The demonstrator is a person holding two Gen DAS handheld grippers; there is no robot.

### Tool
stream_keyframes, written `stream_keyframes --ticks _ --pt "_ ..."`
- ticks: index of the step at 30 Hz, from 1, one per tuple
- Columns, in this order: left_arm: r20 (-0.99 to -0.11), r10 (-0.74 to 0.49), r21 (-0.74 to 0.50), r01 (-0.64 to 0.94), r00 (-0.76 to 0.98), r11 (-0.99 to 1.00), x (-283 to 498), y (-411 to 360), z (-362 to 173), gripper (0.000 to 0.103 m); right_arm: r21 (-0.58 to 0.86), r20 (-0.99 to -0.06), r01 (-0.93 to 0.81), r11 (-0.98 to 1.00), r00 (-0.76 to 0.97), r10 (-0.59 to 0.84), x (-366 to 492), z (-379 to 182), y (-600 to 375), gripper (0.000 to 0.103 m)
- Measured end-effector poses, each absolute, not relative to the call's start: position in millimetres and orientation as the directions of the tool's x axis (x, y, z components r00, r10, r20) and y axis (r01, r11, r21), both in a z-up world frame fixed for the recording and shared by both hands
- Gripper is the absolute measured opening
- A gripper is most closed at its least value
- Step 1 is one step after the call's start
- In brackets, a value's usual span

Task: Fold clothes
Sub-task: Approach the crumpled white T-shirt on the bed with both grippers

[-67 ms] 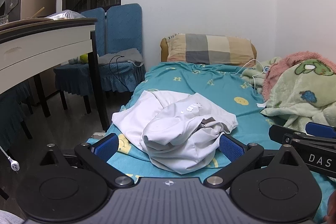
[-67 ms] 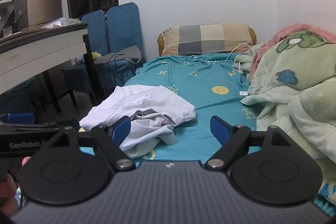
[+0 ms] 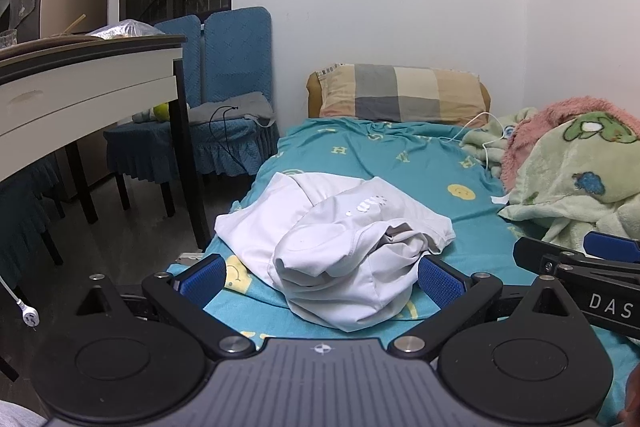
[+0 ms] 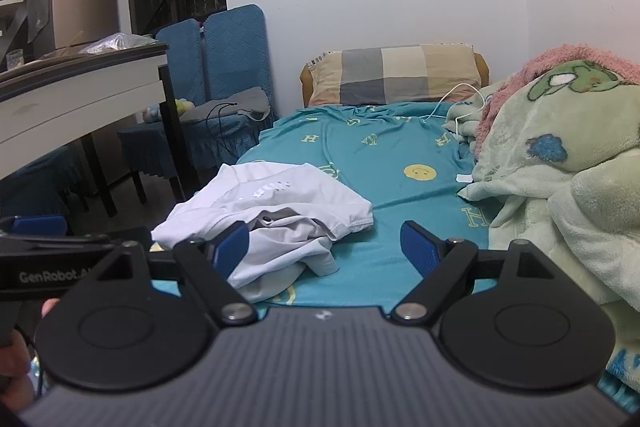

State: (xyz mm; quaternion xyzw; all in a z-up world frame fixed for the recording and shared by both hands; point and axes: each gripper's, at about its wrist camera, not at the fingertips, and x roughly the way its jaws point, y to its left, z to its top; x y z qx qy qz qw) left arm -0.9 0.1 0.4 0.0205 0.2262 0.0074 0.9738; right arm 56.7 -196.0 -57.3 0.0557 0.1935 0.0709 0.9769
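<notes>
Between and just beyond the left gripper's [image 3: 320, 281] spread jaws lies the crumpled white garment [image 3: 340, 243]; the right gripper [image 4: 324, 247], equally spread, holds nothing. Folding seems unstarted: next, find an edge, probably buried.

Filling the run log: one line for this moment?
stage: approach | crumpled white cotton shirt on teal bedsheet | left gripper open | right gripper open

Both wrist views low at the bed's [image 3: 400, 163] foot, facing the pillow [image 4: 394, 75], left view nearer the table [image 3: 80, 83]
</notes>
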Motion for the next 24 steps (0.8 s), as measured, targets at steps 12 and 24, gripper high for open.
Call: stream_keyframes --ticks 12,24 --pt "-0.446 0.018 0.033 -0.003 0.895 0.999 -1.9 2.1 4.8 0.103 0.108 -0.374 -0.107 0.988 0.917 0.140 56.9 -58.0 -190.9 0.084" --pt "-0.443 0.026 0.045 -0.007 0.896 0.999 -0.6 10.1 10.9 0.103 0.109 -0.382 -0.089 0.990 0.916 0.124 53.9 -51.1 -184.0 0.084"
